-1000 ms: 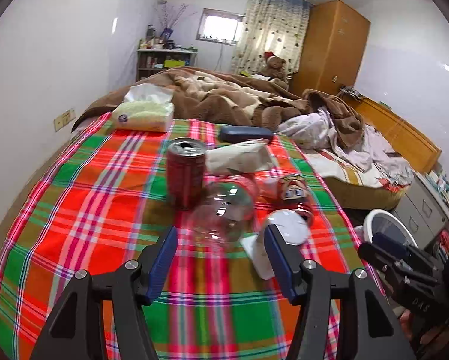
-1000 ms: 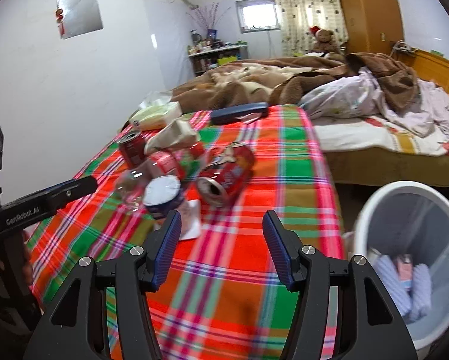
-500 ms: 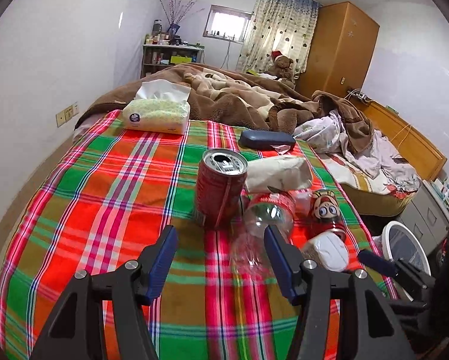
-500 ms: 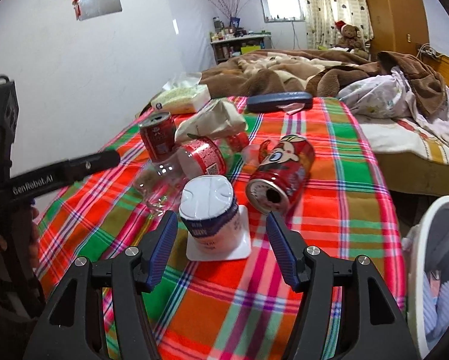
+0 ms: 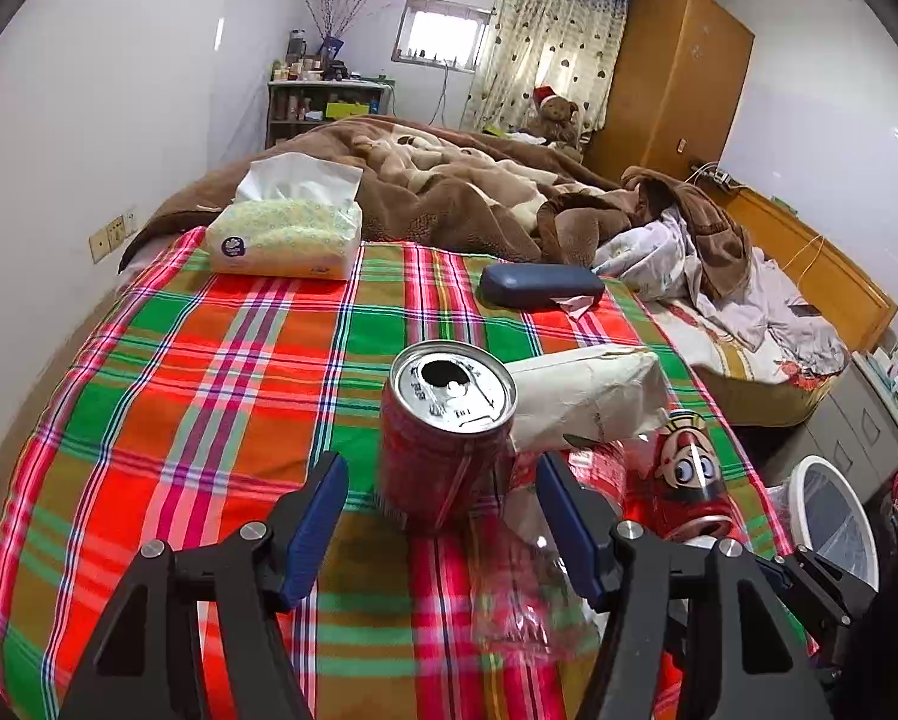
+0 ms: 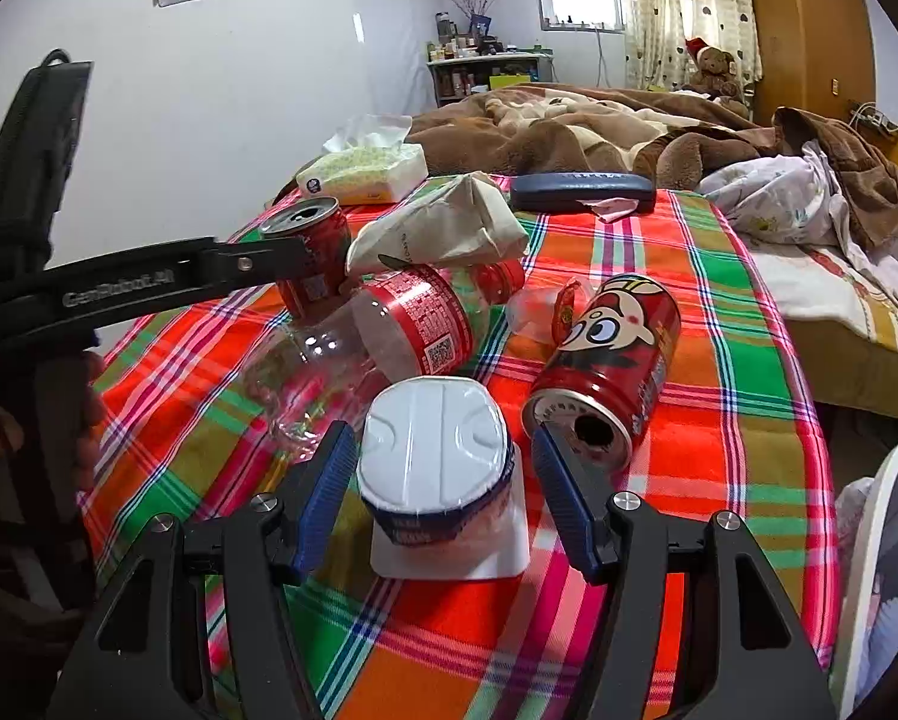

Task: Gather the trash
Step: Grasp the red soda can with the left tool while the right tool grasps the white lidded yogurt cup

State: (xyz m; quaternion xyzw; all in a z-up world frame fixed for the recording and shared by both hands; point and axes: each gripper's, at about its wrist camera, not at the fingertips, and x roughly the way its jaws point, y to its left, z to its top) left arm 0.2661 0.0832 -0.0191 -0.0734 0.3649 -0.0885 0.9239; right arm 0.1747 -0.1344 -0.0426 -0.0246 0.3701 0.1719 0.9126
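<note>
Trash lies on a plaid cloth [image 5: 209,372]. An upright red can [image 5: 443,438] stands between the fingers of my open left gripper [image 5: 443,516]; it also shows in the right wrist view [image 6: 314,252]. An upturned white cup [image 6: 437,462] sits between the fingers of my open right gripper [image 6: 446,498]. A clear plastic bottle [image 6: 359,354] and a cartoon red can [image 6: 604,372] lie on their sides, with a crumpled paper bag [image 6: 443,228] behind. The white bin [image 6: 886,570] stands at the right.
A tissue pack [image 5: 287,234] and a dark case [image 5: 538,285] lie at the far end of the cloth. A brown blanket [image 5: 478,192] and clothes [image 5: 718,276] cover the bed beyond. A wall runs along the left. The bin also shows in the left wrist view [image 5: 832,516].
My left gripper has moved forward and left from the clear bottle to straddle the upright red can. My right gripper has advanced to straddle the upturned white cup. Both stayed open.
</note>
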